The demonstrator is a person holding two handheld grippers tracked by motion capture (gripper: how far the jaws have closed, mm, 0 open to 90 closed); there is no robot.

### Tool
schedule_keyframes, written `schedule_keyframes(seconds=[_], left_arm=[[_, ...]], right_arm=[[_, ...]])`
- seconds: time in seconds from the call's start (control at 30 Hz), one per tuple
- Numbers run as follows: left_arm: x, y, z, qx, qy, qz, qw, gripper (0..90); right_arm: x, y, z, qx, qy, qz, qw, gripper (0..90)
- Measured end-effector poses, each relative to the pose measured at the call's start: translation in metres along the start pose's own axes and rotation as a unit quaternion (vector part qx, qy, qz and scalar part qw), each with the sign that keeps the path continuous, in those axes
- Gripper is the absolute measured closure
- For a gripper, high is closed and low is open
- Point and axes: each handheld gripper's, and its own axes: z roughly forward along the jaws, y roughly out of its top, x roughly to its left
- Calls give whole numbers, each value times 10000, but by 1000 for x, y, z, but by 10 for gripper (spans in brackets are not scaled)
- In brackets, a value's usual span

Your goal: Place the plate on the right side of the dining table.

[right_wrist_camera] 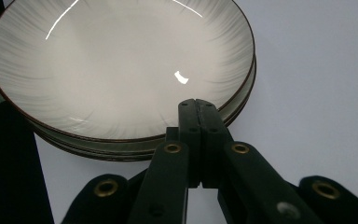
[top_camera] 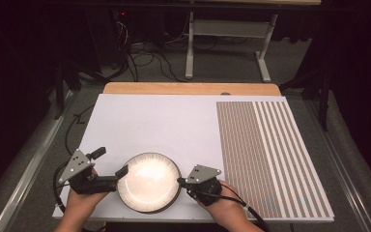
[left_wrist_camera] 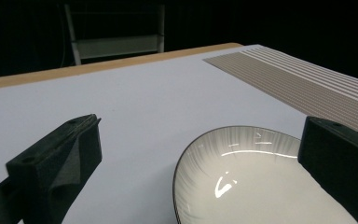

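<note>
Stack of plates (top_camera: 149, 181) sat at the near edge of the table (top_camera: 164, 121), between your hands. Your left gripper (top_camera: 110, 166) stood wide open, holding nothing, one jaw at the left rim. Your right gripper (top_camera: 180, 181) was closed and empty, tips touching the right rim.

Glossy glazed plates (right_wrist_camera: 121, 70), ceramic by the look, throw bright glints off a smooth white face with a thin dark rim. The white sheet (top_camera: 164, 121) beneath looks matt and paper-smooth. At twelve o'clock, a bare wood table edge (top_camera: 188, 88). Both grippers' jaws look matt black plastic, brass-coloured rivets on the right gripper (right_wrist_camera: 198, 105).
</note>
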Motion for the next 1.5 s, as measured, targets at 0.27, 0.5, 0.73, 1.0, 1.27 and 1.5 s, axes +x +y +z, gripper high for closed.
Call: schedule_keyframes(seconds=[0.27, 0.5, 0.73, 1.0, 1.27, 1.5], left_arm=[[-1, -8, 6, 543, -246, -509, 9969, 2], [6, -13, 5, 1339, -346, -458, 9893, 28], [13, -17, 2, 1625, -381, -607, 9841, 60], [12, -23, 6, 1681, -360, -828, 9816, 83], [10, -28, 7, 1767, -450, -1085, 9772, 206], [9, -25, 4, 1816, -430, -1287, 9740, 347]], right_arm=[[4, 4, 5, 33, 82, 18, 10000, 900], [8, 6, 12, 70, 243, 51, 9997, 900], [9, 9, 14, 27, 223, 36, 9997, 900], [13, 10, 21, 88, 284, 30, 9996, 900], [15, 14, 23, 80, 309, 26, 9995, 900], [15, 14, 25, 90, 315, 17, 9995, 900]])
